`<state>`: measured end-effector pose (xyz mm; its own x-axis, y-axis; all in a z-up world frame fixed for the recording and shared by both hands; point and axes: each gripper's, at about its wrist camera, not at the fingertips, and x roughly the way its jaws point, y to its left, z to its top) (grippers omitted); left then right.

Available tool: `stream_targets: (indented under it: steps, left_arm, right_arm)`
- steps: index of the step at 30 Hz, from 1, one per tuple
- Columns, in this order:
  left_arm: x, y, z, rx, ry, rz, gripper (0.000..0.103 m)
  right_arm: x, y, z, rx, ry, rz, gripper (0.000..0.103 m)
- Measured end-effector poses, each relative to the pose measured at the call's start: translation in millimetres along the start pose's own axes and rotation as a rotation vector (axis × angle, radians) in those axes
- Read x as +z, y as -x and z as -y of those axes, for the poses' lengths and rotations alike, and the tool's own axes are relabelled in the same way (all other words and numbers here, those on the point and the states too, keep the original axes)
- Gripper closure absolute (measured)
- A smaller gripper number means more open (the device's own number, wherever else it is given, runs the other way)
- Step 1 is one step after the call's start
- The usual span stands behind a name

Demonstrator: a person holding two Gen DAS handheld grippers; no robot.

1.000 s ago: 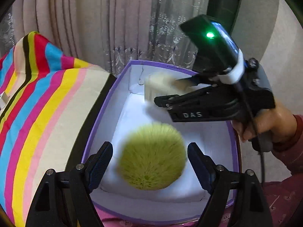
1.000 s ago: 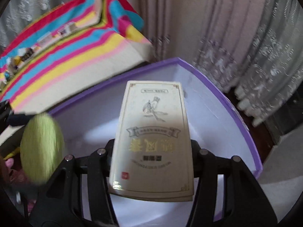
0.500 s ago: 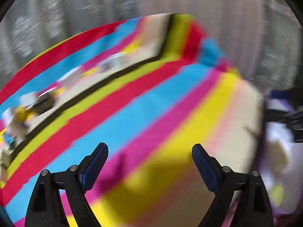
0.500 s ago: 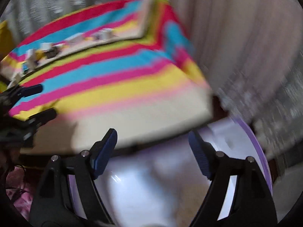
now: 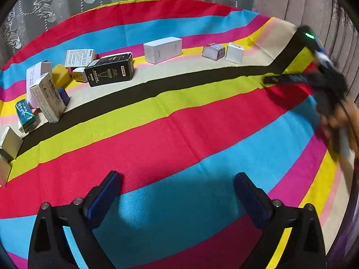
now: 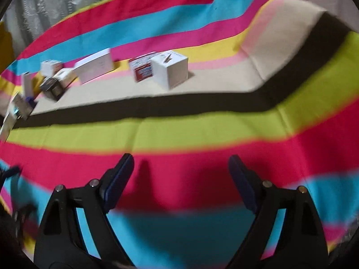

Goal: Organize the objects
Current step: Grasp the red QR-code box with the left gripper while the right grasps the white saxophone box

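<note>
Swinging: away from purple bin, both loads dropped there
Left tongs (image 5: pixel 177 198): just widened, empty
Right tongs (image 6: pixel 180 180): just widened, empty
Ahead: black razor box (image 5: pixel 110 72), white cube box (image 6: pixel 170 71), awaiting pickup

A striped cloth (image 5: pixel 179 134) covers the surface under the grippers, and far ahead of them on its beige band lie small boxes: a black box (image 5: pixel 110 72), a white box (image 5: pixel 162 49), others leftward.

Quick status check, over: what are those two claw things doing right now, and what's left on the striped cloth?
Left gripper and right gripper open, empty, fingers just spread. Small boxes in a row on striped cloth. Nothing in the way.
</note>
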<state>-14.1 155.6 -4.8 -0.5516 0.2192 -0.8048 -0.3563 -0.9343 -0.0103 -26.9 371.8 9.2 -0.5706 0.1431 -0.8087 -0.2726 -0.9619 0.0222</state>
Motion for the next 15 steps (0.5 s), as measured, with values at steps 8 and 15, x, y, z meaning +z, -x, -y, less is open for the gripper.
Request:
stream_targets:
  steps: [8,15]
  left_arm:
    - [0,-2,0,-0.003,-0.001,-0.004,0.000]
    - [2,-3,0,-0.001,-0.001,-0.005,0.000]
  right_arm:
    - [65,-54,3,0.042,0.116,0.011,0.013]
    - [79,-62,-8,0.136,0.237,0.040,0.040]
